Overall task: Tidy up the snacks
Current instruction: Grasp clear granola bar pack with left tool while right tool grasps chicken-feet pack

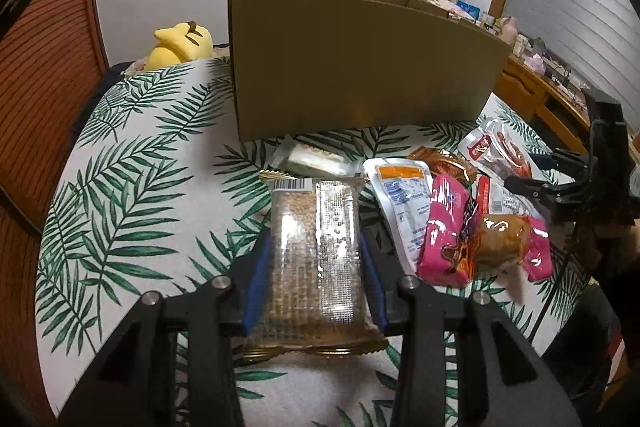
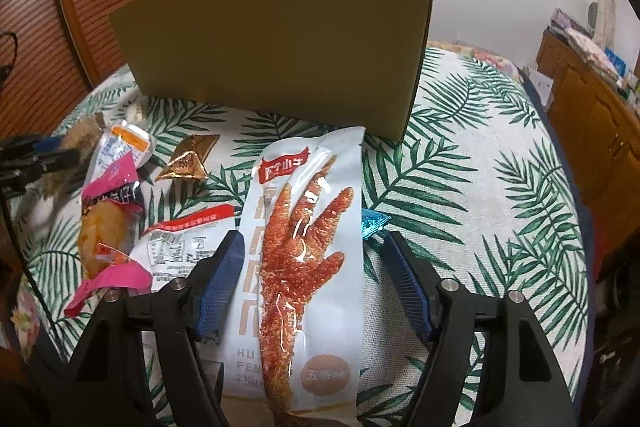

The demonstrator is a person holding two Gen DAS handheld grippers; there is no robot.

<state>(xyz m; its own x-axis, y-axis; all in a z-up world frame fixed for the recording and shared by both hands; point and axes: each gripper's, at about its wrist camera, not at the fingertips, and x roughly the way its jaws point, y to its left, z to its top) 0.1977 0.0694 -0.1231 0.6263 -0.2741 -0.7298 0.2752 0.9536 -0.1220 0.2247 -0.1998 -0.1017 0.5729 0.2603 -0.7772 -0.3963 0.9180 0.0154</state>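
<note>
1. On the palm-leaf tablecloth (image 1: 120, 163), before the brown cardboard box (image 1: 360, 67), our left gripper (image 1: 316, 267) pinches a clear golden-brown snack bar packet (image 1: 316, 251).
2. Our right gripper (image 2: 312, 267) straddles the white chicken-foot pouch (image 2: 308, 247), right pad clear; grip unconfirmed.
3. We should centre the pouch, close fully, then lift.

yellow plush toy (image 1: 182, 41), leaf-print cloth (image 1: 120, 163), perhaps a cluttered wooden dresser (image 1: 532, 83)

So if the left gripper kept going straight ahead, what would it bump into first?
The left gripper already grips a gold snack pack. Straight on, it would probably meet the pale packet beyond it, then the cardboard box; depth is hard to judge.
</note>
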